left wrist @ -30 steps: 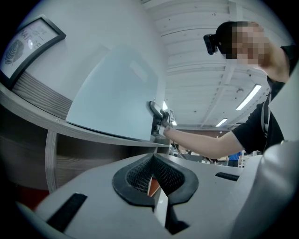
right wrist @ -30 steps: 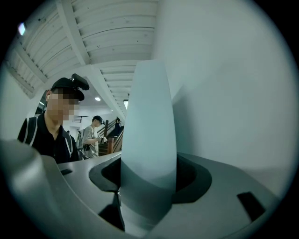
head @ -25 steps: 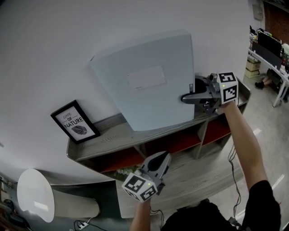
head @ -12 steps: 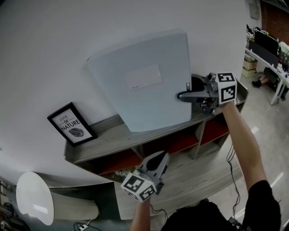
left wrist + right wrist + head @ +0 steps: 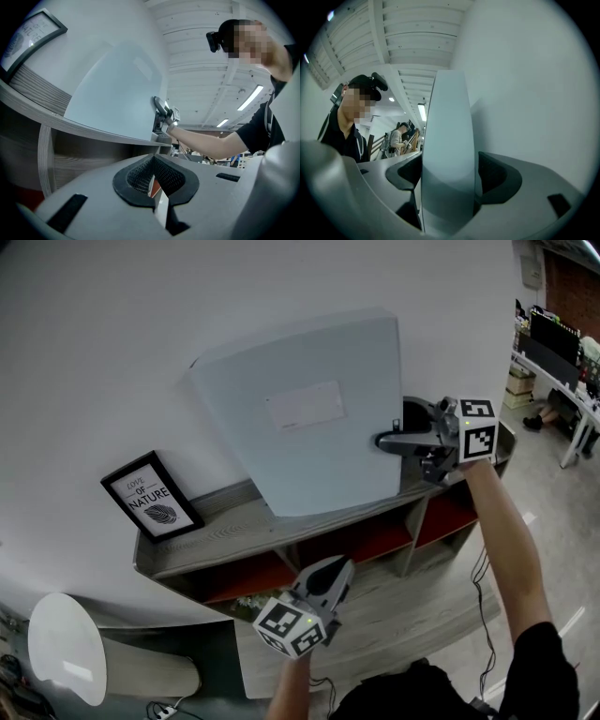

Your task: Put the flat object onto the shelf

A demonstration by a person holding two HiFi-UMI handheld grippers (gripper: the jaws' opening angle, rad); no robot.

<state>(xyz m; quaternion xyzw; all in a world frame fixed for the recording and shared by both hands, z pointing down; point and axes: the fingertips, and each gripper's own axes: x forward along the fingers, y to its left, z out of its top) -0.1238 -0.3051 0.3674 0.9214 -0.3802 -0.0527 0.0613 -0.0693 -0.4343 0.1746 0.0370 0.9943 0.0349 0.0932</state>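
The flat object, a big pale blue-grey panel [image 5: 300,418], stands on edge on the shelf top [image 5: 225,526] and leans on the white wall. My right gripper [image 5: 386,441] is at its right edge. In the right gripper view the panel's edge [image 5: 447,154] runs up between the jaws, which are opening, with a thin gap at the right pad [image 5: 499,176]. My left gripper [image 5: 330,576] hangs lower, in front of the shelf, shut and empty. The left gripper view looks up at the panel [image 5: 117,98] and the right gripper [image 5: 161,108].
A black-framed picture [image 5: 150,495] leans on the wall at the shelf's left end. Red-backed compartments [image 5: 361,538] lie under the top board. A white lamp shade [image 5: 66,648] stands low at the left. Desks fill the room at far right [image 5: 562,343].
The panel stays upright against the wall with the right gripper at its edge. Only the head view has shifted a little; the left gripper has not moved.
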